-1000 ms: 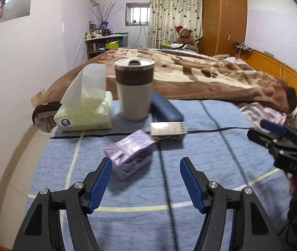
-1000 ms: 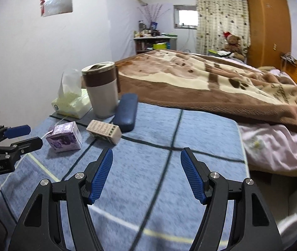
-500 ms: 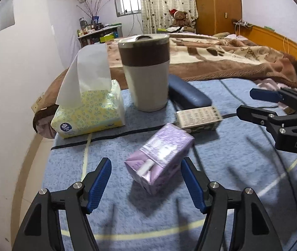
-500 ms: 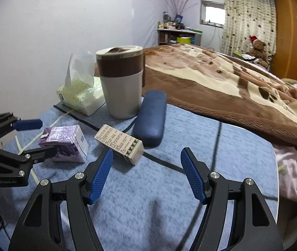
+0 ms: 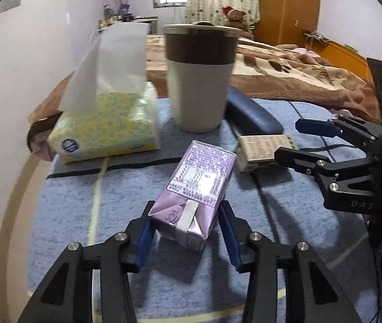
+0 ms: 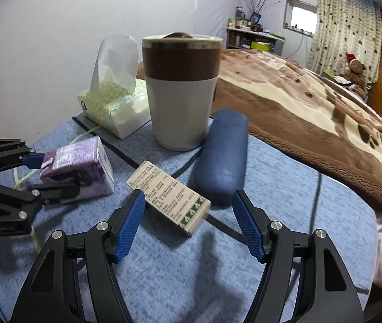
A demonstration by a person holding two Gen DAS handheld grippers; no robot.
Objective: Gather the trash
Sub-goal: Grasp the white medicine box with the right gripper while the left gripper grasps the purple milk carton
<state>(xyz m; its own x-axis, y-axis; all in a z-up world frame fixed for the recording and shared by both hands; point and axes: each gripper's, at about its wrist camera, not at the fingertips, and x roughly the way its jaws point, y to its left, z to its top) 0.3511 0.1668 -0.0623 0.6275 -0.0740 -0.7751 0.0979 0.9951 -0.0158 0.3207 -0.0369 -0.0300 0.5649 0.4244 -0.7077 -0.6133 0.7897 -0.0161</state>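
Left wrist view: our left gripper point(image 5: 187, 231) straddles the near end of the purple carton point(image 5: 195, 192) lying on the blue cloth point(image 5: 70, 210); its jaws have just been closing, though we cannot tell for sure whether the pads press it yet. Our right gripper point(image 6: 188, 222) stands open around the near end of the beige box point(image 6: 168, 195), untouched, beside the navy case point(image 6: 222, 158).
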